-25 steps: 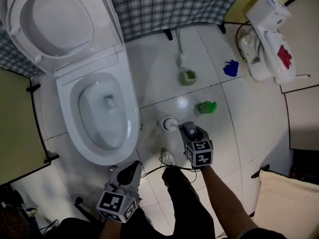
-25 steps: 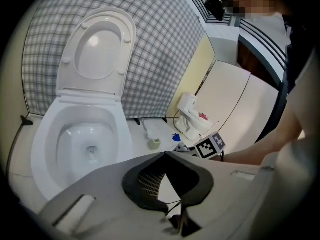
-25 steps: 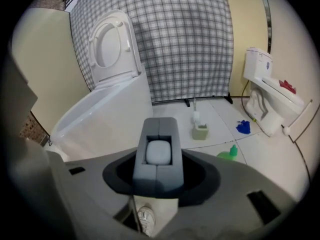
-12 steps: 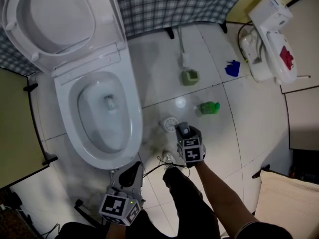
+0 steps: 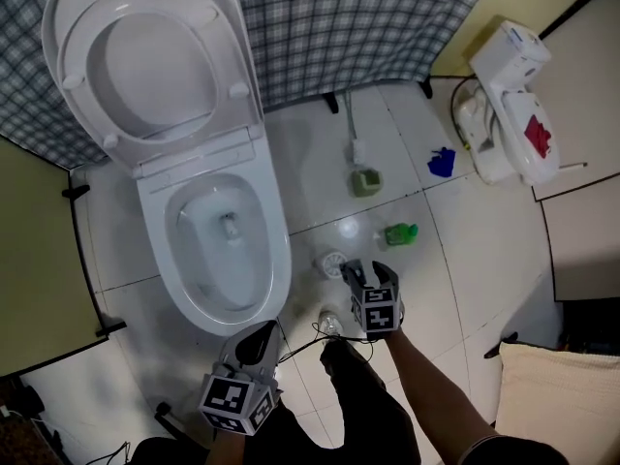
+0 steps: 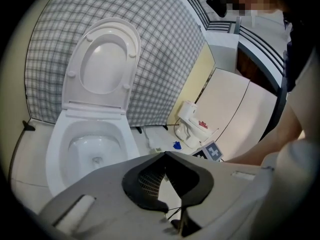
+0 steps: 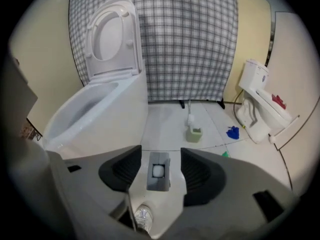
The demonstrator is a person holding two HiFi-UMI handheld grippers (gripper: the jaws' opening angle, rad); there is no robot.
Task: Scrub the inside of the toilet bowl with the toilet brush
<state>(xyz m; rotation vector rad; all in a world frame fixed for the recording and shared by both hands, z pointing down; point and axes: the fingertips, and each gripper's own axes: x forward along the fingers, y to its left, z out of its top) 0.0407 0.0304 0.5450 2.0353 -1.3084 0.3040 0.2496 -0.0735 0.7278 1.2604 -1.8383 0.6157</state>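
No words can be read anywhere. Each tool carries a cube of black-and-white square markers, and a white unit [image 5: 504,100] against the right wall bears a red patch too small to read.

The right forearm [image 5: 431,381] is bare and reaches forward and down. It holds the right tool [image 5: 349,273] low over the tiled floor [image 5: 310,143], just right of the toilet [image 5: 283,260]. Its jaws are wide and opening. A small grey block with a white ball [image 7: 158,171] sits between them, and the pads do not touch it. The left tool [image 5: 258,335] hangs near the bowl's front rim, its jaw tips meeting on nothing.

The brush [image 5: 358,151] stands upright in a green holder [image 5: 365,179] on the floor, right of the toilet and well apart from both tools. The toilet lid is raised.
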